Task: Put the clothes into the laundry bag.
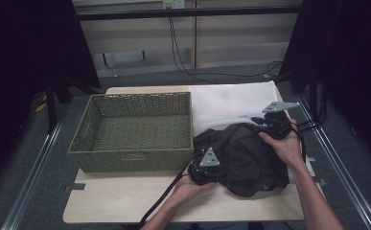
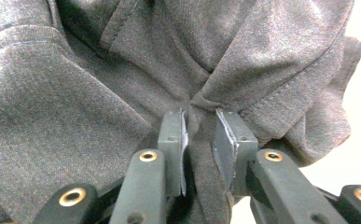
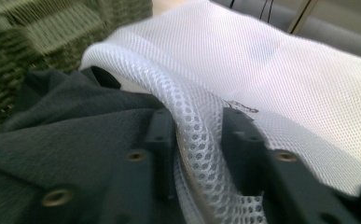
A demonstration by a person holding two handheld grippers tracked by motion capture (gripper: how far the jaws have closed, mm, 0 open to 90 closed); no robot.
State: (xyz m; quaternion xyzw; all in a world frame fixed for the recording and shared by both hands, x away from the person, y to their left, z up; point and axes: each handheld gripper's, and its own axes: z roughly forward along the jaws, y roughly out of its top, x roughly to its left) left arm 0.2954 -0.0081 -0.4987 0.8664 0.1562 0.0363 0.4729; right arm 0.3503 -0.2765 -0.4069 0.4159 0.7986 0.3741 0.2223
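Dark grey fabric of the garment (image 2: 99, 93) is pinched between the left gripper (image 2: 200, 140) pads, just right of the wicker basket (image 1: 135, 160). A folded edge of the white mesh cloth (image 3: 285, 79), lying behind the garment, is clamped in the right gripper (image 3: 197, 140).

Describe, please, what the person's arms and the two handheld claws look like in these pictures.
Both forearms are bare, with no sleeves in the high view. The left claw and the right claw have black bodies, each topped by a grey three-cornered plate. A black cable trails from each. Close up, the jaws are matte black bars with brass-coloured rivets, ending in flat rectangular pads.
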